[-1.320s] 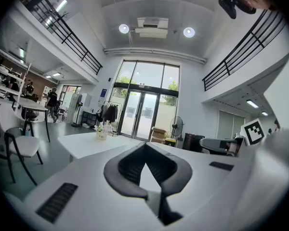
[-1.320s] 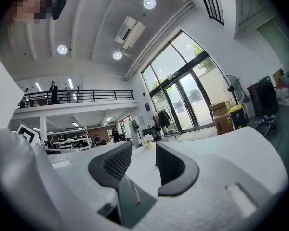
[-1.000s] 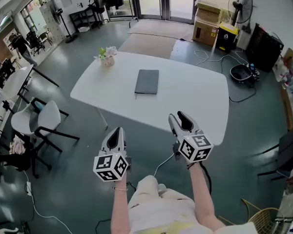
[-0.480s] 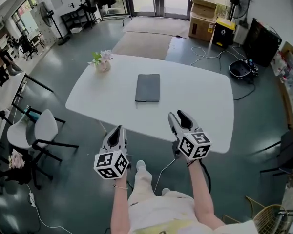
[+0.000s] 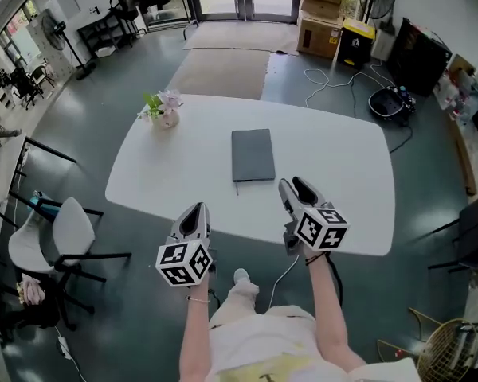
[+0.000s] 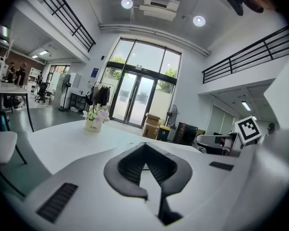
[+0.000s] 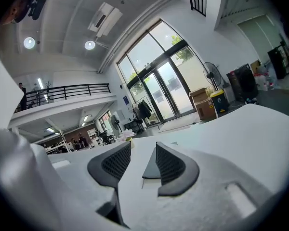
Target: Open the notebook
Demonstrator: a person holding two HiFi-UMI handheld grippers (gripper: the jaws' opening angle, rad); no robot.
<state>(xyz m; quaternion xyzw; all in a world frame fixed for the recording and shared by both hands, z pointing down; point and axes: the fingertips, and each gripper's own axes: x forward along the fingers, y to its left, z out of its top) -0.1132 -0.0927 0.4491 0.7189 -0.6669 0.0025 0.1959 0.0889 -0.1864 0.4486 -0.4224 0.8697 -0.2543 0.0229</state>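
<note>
The left claw [image 5: 194, 210], pressed together, and the right claw [image 5: 293, 184], just spread and empty, have neared the worktop [image 5: 342, 157], where the notebook [image 5: 252, 155] lies lengthwise ahead, nearer the right.

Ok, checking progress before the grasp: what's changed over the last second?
The person stepped closer to the table; both grippers advanced to its near edge, the right gripper reaching further over it than the left gripper. The right jaws have just been opening, nothing between them. The notebook stays closed, untouched.
</note>
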